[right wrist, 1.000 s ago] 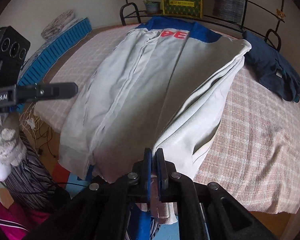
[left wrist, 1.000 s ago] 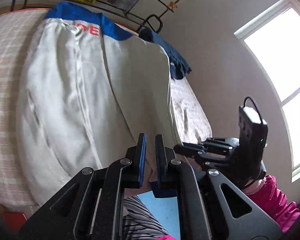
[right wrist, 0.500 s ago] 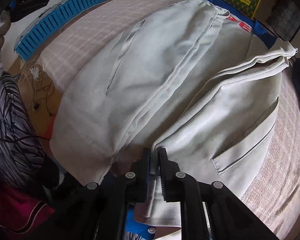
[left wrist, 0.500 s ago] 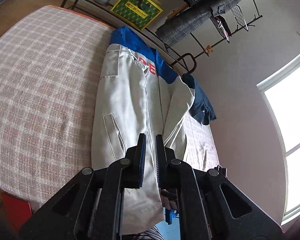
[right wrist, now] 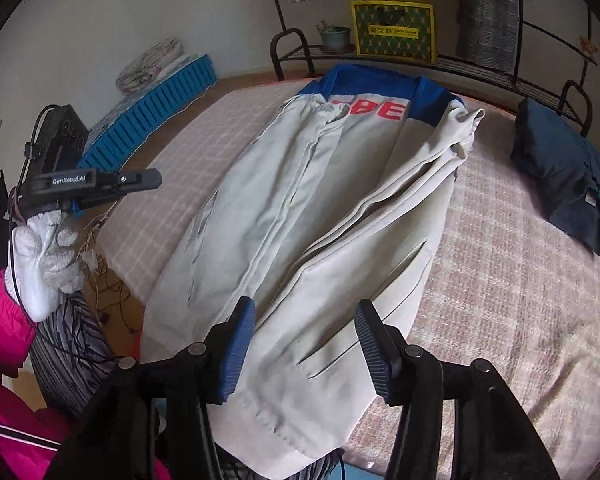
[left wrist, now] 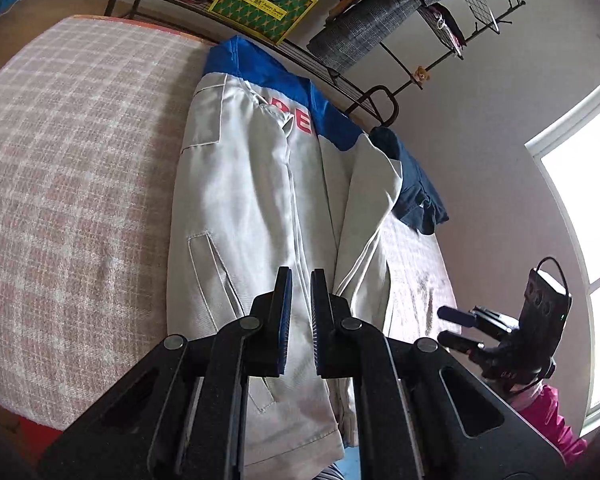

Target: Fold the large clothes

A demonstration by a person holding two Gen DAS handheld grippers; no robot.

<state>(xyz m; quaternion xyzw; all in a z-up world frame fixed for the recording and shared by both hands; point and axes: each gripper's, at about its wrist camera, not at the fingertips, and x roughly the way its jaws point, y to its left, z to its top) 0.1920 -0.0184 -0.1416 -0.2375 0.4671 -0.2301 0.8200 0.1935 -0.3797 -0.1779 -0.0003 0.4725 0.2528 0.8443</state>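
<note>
Left claw (left wrist: pixel 301 280) shut, empty; right claw (right wrist: pixel 306 312) opening above jacket (right wrist: pixel 320 216); navy garment (right wrist: pixel 568 172) nearby.

A big bed (right wrist: pixel 520 280) fills the room. It has a pink and white checked cover. A long pale grey jacket (right wrist: pixel 300 240) lies flat on the bed, with its blue collar at 12 o'clock and its hem hanging a little over the bed's edge at 6 o'clock. One side of the jacket is folded in over the middle. A dark blue piece of clothing (right wrist: pixel 568 176) sits bunched up on the bed at 2 o'clock, apart from the jacket.
</note>
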